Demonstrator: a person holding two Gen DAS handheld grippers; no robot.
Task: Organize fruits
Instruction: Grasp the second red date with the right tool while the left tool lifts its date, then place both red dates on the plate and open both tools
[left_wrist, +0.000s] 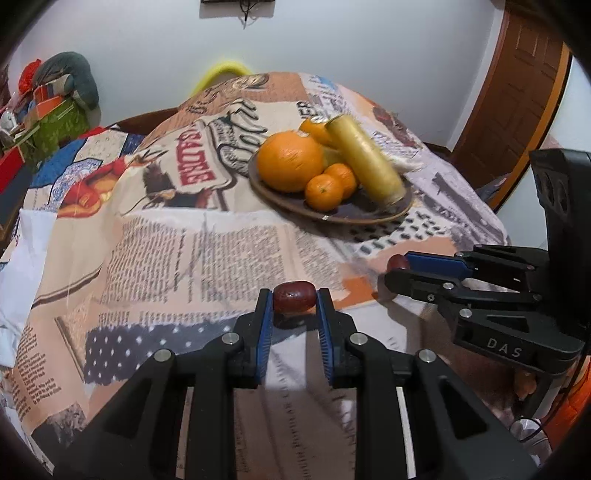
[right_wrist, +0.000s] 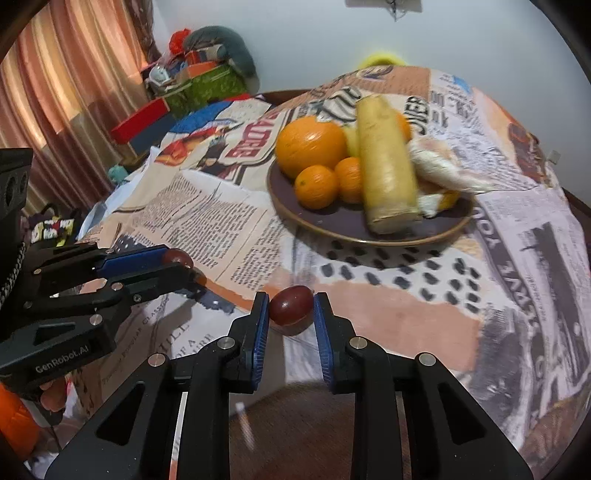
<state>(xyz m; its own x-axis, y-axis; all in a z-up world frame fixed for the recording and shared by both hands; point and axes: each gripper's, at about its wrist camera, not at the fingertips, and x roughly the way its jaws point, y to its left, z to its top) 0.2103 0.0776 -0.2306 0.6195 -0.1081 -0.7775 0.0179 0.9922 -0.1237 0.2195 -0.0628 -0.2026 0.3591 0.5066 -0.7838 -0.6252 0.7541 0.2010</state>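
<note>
- We see the left gripper (left_wrist: 294, 301) clamped on a dark red date (left_wrist: 293, 296); the date's long axis runs crosswise, end to end between the fingers, just above the tablecloth (left_wrist: 155, 240).
- The right gripper (right_wrist: 291, 306) is closed on a second date (right_wrist: 290, 304), rounder in this view; its long axis is tilted, its right end higher.
- Both dates sit near the cloth's front edge, apart from the plate (right_wrist: 347, 221).
- On the plate: a big orange (right_wrist: 310, 142), small oranges (right_wrist: 316, 186) and a long yellow fruit (right_wrist: 386, 162) pointing away from us, cut end nearest.
</note>
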